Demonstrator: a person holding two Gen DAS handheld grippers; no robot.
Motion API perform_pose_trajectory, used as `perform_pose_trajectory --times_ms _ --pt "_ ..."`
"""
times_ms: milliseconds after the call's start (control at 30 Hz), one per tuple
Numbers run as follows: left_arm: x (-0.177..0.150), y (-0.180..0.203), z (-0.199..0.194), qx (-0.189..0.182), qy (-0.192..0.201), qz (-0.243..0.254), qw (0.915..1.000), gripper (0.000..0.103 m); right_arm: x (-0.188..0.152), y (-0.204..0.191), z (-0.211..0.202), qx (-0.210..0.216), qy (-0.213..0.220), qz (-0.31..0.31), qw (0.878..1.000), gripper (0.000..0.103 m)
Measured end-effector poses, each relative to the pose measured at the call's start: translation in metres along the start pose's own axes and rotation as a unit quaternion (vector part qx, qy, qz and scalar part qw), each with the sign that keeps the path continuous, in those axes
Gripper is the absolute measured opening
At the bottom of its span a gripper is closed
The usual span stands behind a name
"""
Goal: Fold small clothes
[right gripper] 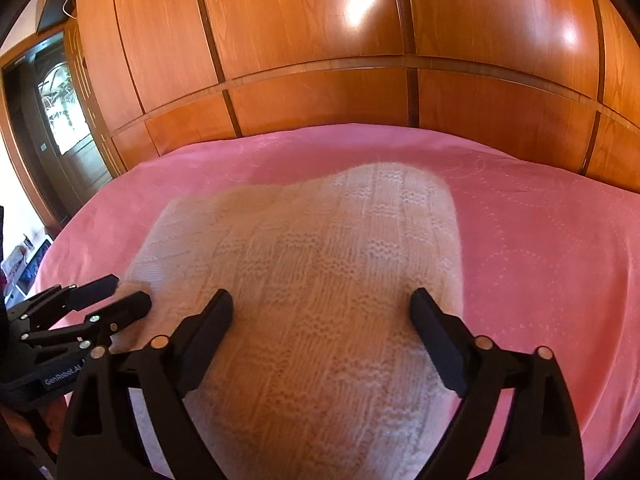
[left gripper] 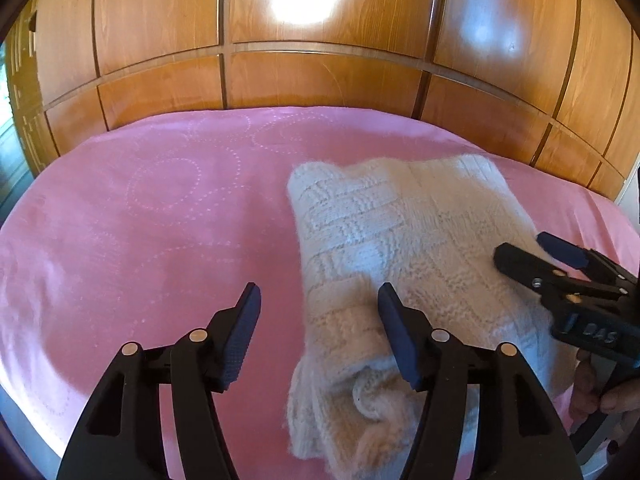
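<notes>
Cream knitted wool, folded into a thick bundle, lies on the pink bedspread in the left wrist view, ahead of the left tongs and mostly off to their right. The left tongs stand apart with nothing pressed between them: the left finger hangs over bare pink cloth, the right finger over the near left part of the knit, and the bundle's left edge runs through the gap. A loose rolled end of the knit sits just below the right finger. The right tongs come in from the right edge, over the bundle's right side, with a hand partly seen beneath them. Beyond the bed rises a wooden panelled wardrobe.

From the right wrist view, the knit bundle fills the space straight ahead of the right tongs and runs back under them toward the camera. These tongs gape wide, both fingers above the wool, gripping nothing; the bundle's right edge lies just outside the right finger. The left tongs show at the lower left, their tips at the knit's left edge, jaws parted. Whether either pair touches the wool I cannot tell.
</notes>
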State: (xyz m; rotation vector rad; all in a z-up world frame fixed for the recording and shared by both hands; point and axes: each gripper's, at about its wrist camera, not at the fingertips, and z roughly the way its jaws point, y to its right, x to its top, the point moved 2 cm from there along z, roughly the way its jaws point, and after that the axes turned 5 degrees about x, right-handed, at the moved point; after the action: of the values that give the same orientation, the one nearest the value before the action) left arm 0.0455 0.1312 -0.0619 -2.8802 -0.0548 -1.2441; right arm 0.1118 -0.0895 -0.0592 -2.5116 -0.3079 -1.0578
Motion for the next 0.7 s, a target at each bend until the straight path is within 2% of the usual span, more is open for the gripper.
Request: perform_pose_trajectory --times_ms 67,133,367,467,600,700 --pt "-0.001 -0.002 -0.001 -0.004 -0.002 -0.003 1.0 0.061 0.0 0.003 -0.006 0.006 0.0 0.009 1.0 0.098" --pt "-0.001 -0.004 -0.002 -0.004 -0.001 -0.006 1.0 0.071 0.0 0.01 -0.013 0.013 -0.001 0.023 1.0 0.099" --pt "-0.003 -0.006 0.001 -0.012 -0.004 -0.003 0.9999 0.071 0.002 0.048 -0.024 0.052 -0.016 0.091 0.994 0.1" --pt "-0.002 -0.008 0.005 -0.021 -0.01 -0.008 0.9997 0.075 0.003 0.063 -0.021 0.075 -0.024 0.116 0.99 0.1" --pt "-0.001 -0.015 0.017 -0.051 -0.026 -0.025 0.9981 0.082 0.001 0.078 -0.005 0.111 -0.048 0.143 0.982 0.1" --pt "0.0 -0.026 0.03 -0.097 -0.047 -0.055 0.9927 0.082 -0.002 0.084 0.007 0.141 -0.064 0.163 0.974 0.1"
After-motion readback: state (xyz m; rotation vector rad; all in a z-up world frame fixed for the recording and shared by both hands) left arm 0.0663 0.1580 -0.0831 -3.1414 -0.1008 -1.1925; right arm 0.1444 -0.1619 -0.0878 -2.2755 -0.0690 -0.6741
